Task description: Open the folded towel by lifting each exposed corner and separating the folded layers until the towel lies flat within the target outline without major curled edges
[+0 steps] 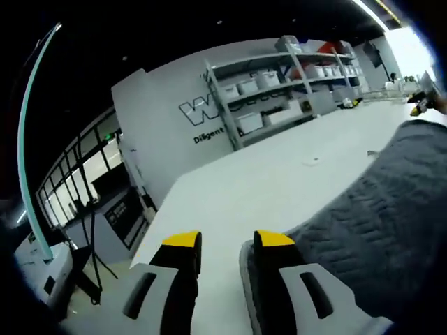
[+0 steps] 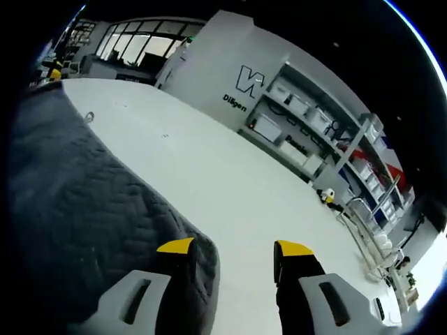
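Left gripper view: the left gripper rises from the bottom edge with its two yellow-tipped jaws standing apart at a moderate gap, nothing between them. The white table shows in that gap. The dark grey quilted towel lies on the table to the right of the jaws; its rounded near edge touches or sits just beside the outer side of the right-hand jaw. Whether that jaw presses on the cloth cannot be told. Beyond the towel, at its far corner, the yellow tip of the other gripper shows small against the table edge. Behind the table stand a grey wall with dark lettering and a shelving rack loaded with white bins.

Right gripper view: the right gripper has its jaws set wide, with bare table between them. The towel covers the table to the left of the jaws. Its near corner lies under or against the left-hand jaw, whose yellow tip overlaps the cloth edge; the right-hand jaw stands well clear of the towel on open table. No cloth is clamped. The quilted surface looks smooth, with a thick rounded border. The lettered wall and the rack stand past the table's far edge.
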A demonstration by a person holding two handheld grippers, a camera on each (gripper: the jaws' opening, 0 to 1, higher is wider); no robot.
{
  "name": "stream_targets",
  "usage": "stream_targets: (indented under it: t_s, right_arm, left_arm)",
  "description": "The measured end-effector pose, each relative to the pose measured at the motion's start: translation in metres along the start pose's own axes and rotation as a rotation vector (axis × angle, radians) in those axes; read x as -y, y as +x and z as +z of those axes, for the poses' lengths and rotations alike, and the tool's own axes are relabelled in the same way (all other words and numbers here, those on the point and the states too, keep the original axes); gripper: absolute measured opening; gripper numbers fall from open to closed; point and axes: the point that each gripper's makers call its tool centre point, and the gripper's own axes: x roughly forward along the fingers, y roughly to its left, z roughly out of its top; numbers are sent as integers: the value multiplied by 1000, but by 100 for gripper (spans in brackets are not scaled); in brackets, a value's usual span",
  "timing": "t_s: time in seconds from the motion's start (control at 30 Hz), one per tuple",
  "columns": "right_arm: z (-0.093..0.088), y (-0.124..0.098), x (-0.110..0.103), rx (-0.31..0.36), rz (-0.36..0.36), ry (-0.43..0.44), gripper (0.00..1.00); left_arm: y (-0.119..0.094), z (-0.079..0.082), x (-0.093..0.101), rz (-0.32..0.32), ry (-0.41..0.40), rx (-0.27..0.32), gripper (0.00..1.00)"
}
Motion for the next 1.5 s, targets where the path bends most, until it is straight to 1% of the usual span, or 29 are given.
stream_targets:
  t_s: [0.1, 0.17, 0.2, 0.27, 0.3, 0.37, 0.4, 0.53, 0.67, 0.73, 0.83, 0.9, 1.07, 1.13, 1.23, 1.33, 1.5]
  right_arm:
    - [1, -1, 1, 5, 2, 5, 43]
    - [1, -3, 1, 9, 7, 12, 43]
    - [1, -3, 1, 11, 11, 17, 43]
    - [1, -4, 1, 13, 11, 21, 43]
    - [1, -5, 2, 14, 7, 19, 43]
    - [0, -6, 4, 14, 5, 22, 43]
    - [0, -6, 4, 15, 7, 27, 43]
    - [-2, -7, 5, 13, 10, 27, 43]
    - [-5, -8, 4, 4, 13, 18, 44]
    - [-5, -8, 3, 8, 19, 30, 44]
    - [-4, -9, 1, 17, 28, 44, 45]
    - [-4, -9, 0, 19, 32, 45, 46]
    - [-4, -13, 0, 23, 41, 57, 47]
    - [-4, -14, 2, 24, 37, 59, 47]
    - [-6, -15, 4, 22, 35, 70, 47]
    - [-9, -17, 7, 23, 34, 87, 47]
    - [-11, -19, 7, 18, 33, 91, 47]
  left_arm:
    - [0, 2, 9, -37, 21, 10, 14]
    - [2, -1, 15, -66, 10, -3, 14]
    - [3, -5, 22, -102, -11, -16, 14]
    - [5, -7, 25, -112, -16, -17, 13]
    - [6, -13, 28, -121, -17, -40, 13]
    - [9, -20, 28, -121, -7, -71, 13]
    - [10, -22, 28, -121, -10, -77, 13]
    - [15, -26, 23, -95, -23, -75, 15]
    - [20, -32, 22, -95, -26, -94, 21]
    - [21, -39, 23, -96, -27, -118, 22]
    - [24, -44, 23, -93, -21, -129, 25]
    - [24, -48, 25, -104, -46, -138, 25]
    - [23, -51, 24, -120, -115, -145, 26]
    - [23, -52, 24, -121, -129, -148, 26]
    - [23, -53, 23, -110, -127, -149, 28]
    - [26, -53, 19, -82, -94, -152, 28]
    - [29, -54, 15, -80, -112, -167, 30]
